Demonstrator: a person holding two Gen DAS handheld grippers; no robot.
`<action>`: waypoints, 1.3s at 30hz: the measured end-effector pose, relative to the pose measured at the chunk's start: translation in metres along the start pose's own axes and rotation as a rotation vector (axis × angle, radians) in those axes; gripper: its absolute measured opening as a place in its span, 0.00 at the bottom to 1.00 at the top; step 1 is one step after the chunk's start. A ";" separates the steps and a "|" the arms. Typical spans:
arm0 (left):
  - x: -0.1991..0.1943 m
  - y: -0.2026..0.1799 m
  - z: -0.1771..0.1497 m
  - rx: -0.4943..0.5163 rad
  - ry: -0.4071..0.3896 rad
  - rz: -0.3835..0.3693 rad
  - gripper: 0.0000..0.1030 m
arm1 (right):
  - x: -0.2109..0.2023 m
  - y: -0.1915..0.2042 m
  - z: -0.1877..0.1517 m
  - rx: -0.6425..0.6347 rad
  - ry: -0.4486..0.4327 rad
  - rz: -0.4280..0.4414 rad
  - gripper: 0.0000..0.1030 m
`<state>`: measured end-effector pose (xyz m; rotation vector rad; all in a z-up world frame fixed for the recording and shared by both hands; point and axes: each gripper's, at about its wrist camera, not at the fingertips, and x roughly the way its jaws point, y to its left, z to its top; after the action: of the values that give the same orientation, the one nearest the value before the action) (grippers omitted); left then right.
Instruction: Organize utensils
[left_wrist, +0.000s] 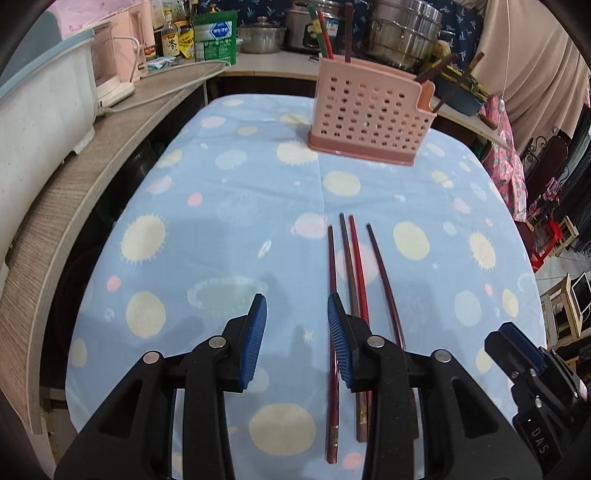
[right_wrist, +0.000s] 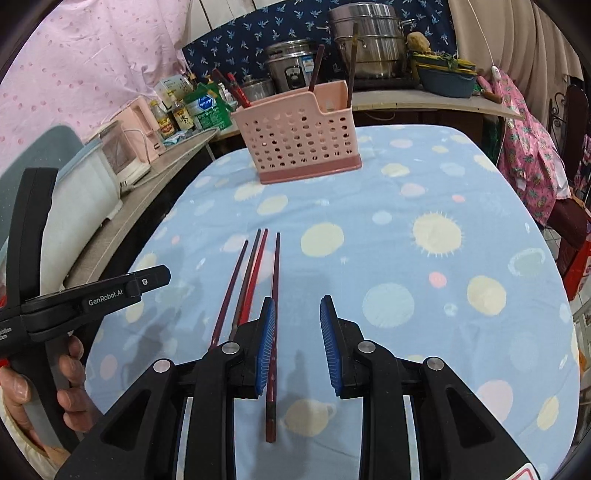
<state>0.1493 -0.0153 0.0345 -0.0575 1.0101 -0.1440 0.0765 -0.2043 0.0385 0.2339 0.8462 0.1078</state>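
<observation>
Several dark red and brown chopsticks (left_wrist: 354, 266) (right_wrist: 255, 266) lie side by side on the blue spotted tablecloth (left_wrist: 221, 221), tips toward a pink perforated holder (left_wrist: 369, 122) (right_wrist: 306, 140) at the far end. A few chopsticks stand in that holder. My left gripper (left_wrist: 296, 299) hovers open over the leftmost chopstick, which runs under its right finger. My right gripper (right_wrist: 297, 299) hovers open over the rightmost chopstick (right_wrist: 274, 332), which passes beside its left pad. Neither pair of pads presses on anything. Each gripper shows at the edge of the other's view, and a hand (right_wrist: 70, 387) holds the left one.
A wooden counter (left_wrist: 110, 140) curves along the left with a white tub (left_wrist: 40, 110), a pink appliance (left_wrist: 122, 48) and bottles. Steel pots (right_wrist: 365, 40) and a blue basin (right_wrist: 447, 81) stand on the shelf behind. Stools (left_wrist: 561, 306) and hanging cloth lie off the table's right edge.
</observation>
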 end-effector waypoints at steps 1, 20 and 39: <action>0.001 0.000 -0.004 0.001 0.008 0.000 0.32 | 0.002 0.001 -0.006 -0.004 0.012 0.001 0.25; 0.018 -0.003 -0.058 0.051 0.110 -0.010 0.32 | 0.024 0.024 -0.064 -0.062 0.145 0.012 0.24; 0.022 -0.017 -0.084 0.113 0.151 -0.040 0.44 | 0.032 0.022 -0.073 -0.069 0.160 -0.027 0.08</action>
<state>0.0874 -0.0339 -0.0265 0.0371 1.1502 -0.2445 0.0432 -0.1656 -0.0261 0.1506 1.0025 0.1318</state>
